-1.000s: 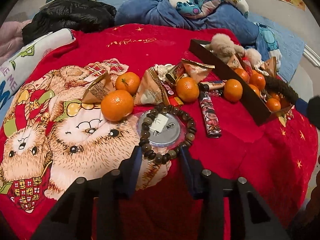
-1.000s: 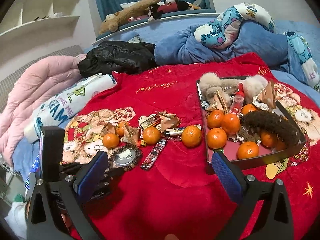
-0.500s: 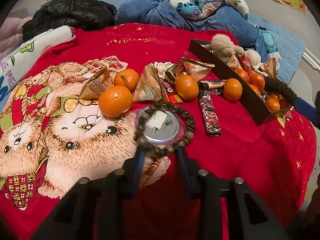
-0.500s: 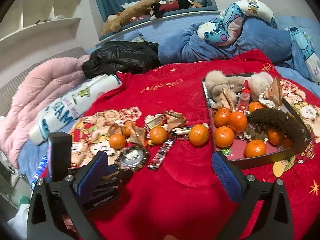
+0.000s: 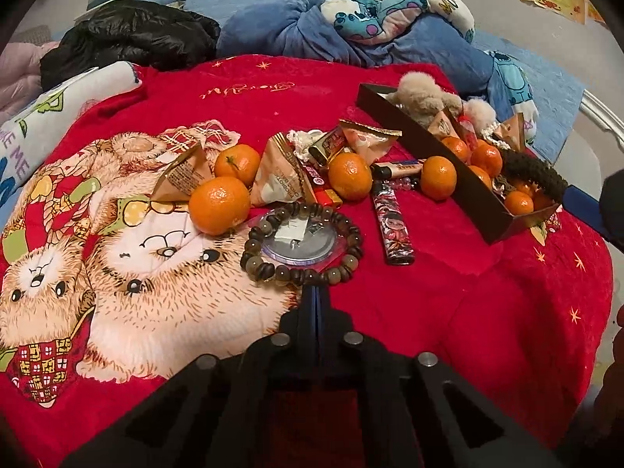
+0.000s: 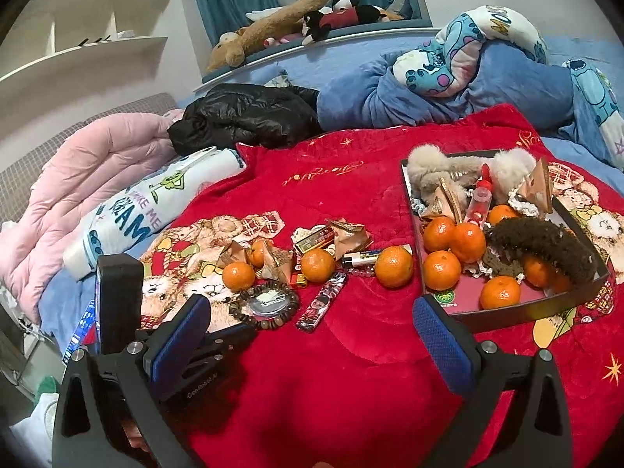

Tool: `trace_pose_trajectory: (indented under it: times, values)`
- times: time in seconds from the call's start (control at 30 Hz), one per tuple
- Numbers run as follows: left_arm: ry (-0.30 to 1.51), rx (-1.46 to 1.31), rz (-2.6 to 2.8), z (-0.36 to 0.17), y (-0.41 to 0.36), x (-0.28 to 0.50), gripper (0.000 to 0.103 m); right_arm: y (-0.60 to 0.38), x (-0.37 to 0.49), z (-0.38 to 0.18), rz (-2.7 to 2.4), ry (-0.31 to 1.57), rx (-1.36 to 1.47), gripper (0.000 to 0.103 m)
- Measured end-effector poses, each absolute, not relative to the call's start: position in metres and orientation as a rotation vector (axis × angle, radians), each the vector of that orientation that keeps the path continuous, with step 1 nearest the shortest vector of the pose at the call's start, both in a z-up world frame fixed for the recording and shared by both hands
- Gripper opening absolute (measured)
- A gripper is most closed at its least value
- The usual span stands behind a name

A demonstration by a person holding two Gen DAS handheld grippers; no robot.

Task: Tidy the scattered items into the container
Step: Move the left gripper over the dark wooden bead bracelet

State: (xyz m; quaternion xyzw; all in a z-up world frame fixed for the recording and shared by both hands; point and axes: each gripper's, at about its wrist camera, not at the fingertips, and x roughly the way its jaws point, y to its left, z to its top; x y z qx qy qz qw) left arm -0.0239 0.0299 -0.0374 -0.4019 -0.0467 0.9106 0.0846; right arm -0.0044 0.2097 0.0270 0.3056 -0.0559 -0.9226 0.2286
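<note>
On the red blanket (image 5: 241,89), right at the near rim of the bead bracelet (image 5: 300,247), the left gripper (image 5: 315,292) is sitting with its jaws pressed fully together after just closing, and they are seeming to pinch the nearest beads, though the fingertips are hiding the exact contact, so I cannot tell how much bracelet is really caught. That bracelet is ringing a round silver badge (image 5: 298,236), lying just in front of the big mandarin (image 5: 219,205) and beside the printed lighter (image 5: 392,226). The container, a dark tray (image 6: 503,312), is waiting well off to the right, already filling up with mandarins and furry things. The right gripper (image 6: 312,335) is hanging above the blanket with its blue pads spread wide and nothing between them. For this step, my read is that the lift is wanting to go slowly and straight up, so the loop is swinging free of the badge rather than dragging it along. A thin bite on round beads is likely slipping easily, so keeping the squeeze firm is looking wise. Carrying it low over the lighter toward the tray is looking like the safest route.
</note>
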Motion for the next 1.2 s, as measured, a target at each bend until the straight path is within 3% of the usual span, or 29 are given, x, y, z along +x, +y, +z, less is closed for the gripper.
trace_pose_trajectory:
  times: [0.1, 0.27, 0.4, 0.97, 1.2]
  values:
    - [-0.185, -1.203, 2.736, -0.036, 0.027, -0.022, 0.002, 0.210, -0.005, 0.027, -2.544, -0.159, 0.842, 0.103]
    - [-0.148, -1.240, 2.755, -0.039, 0.031, -0.024, 0.016, 0.208, -0.007, 0.026, -2.548, -0.159, 0.843, 0.103]
    - [-0.178, -1.235, 2.771, -0.038, 0.028, -0.025, 0.035, 0.208, -0.007, 0.026, -2.543, -0.161, 0.842, 0.103]
    - [-0.364, -1.236, 2.757, -0.034, 0.017, -0.042, 0.039, 0.214, -0.009, 0.029, -2.546, -0.193, 0.833, 0.103]
    - [-0.351, -1.256, 2.782, -0.036, 0.016, -0.047, 0.039, 0.217, -0.010, 0.029, -2.548, -0.209, 0.838, 0.103]
